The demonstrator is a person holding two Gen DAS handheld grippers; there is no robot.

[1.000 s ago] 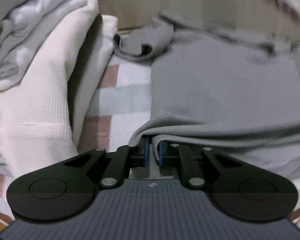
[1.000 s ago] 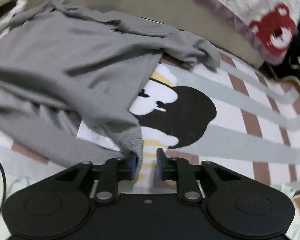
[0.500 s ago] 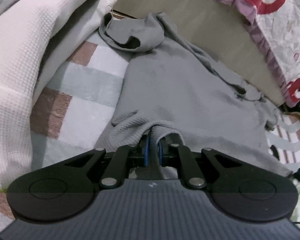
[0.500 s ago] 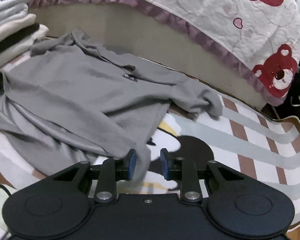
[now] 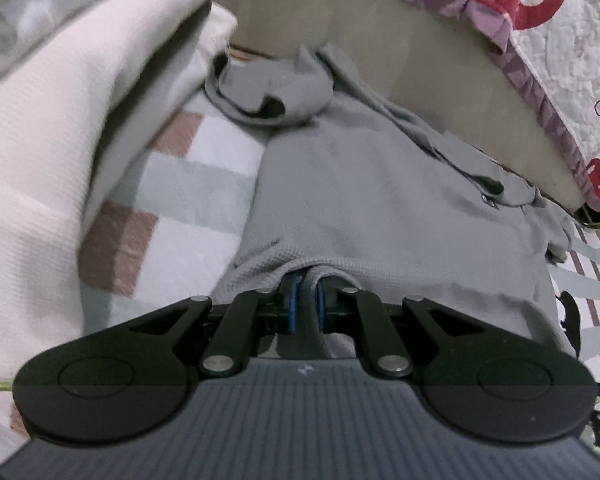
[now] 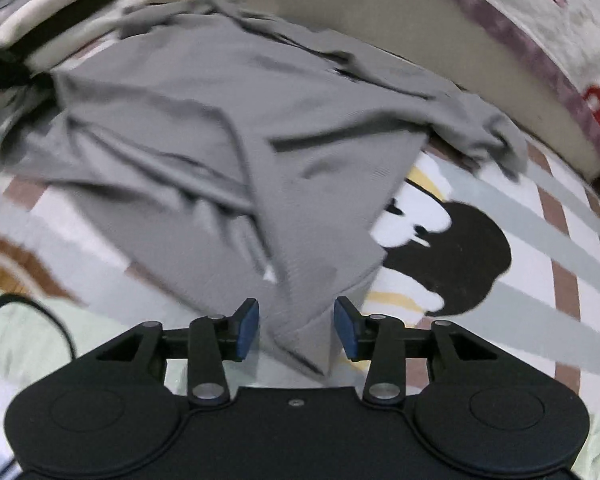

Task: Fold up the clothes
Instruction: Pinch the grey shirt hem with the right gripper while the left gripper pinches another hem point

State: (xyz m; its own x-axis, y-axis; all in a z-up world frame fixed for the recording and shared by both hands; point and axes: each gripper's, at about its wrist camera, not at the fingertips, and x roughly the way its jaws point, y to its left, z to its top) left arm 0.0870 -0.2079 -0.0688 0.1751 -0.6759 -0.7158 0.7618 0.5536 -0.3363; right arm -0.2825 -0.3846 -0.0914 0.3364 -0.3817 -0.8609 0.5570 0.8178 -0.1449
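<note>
Right now your left tool (image 5: pixel 306 304) is squeezed almost all the way closed, and its blue pads (image 5: pixel 293 300) are pinching the near edge of the soft grey knit top (image 5: pixel 380 200). That top lies spread out on the blanket with white, pale blue and brown stripes (image 5: pixel 188 184). Its collar end is bunched up far from you, close to the plain tan side of the bed (image 5: pixel 340 40). On your left, a pile of folded cream and light grey clothes (image 5: pixel 60 100) sits just beside the top. A white quilt with red bears and a purple frill (image 5: pixel 540 40) hangs over the bed at the upper right. Your right tool (image 6: pixel 296 326) is opening. Its two blue pads (image 6: pixel 247 328) stand apart, and a folded corner of the grey knit top (image 6: pixel 240 140) lies loose between them. The pads do not press on the cloth. From this side the top looks wrinkled and blurry, with one sleeve flopped out to the right. It partly covers a black and white cartoon picture (image 6: pixel 452 248) printed on the striped blanket (image 6: pixel 560 248). The pile of folded clothes (image 6: pixel 40 8) is in the far left corner, and a thin black cable (image 6: pixel 28 316) curls at the lower left.
</note>
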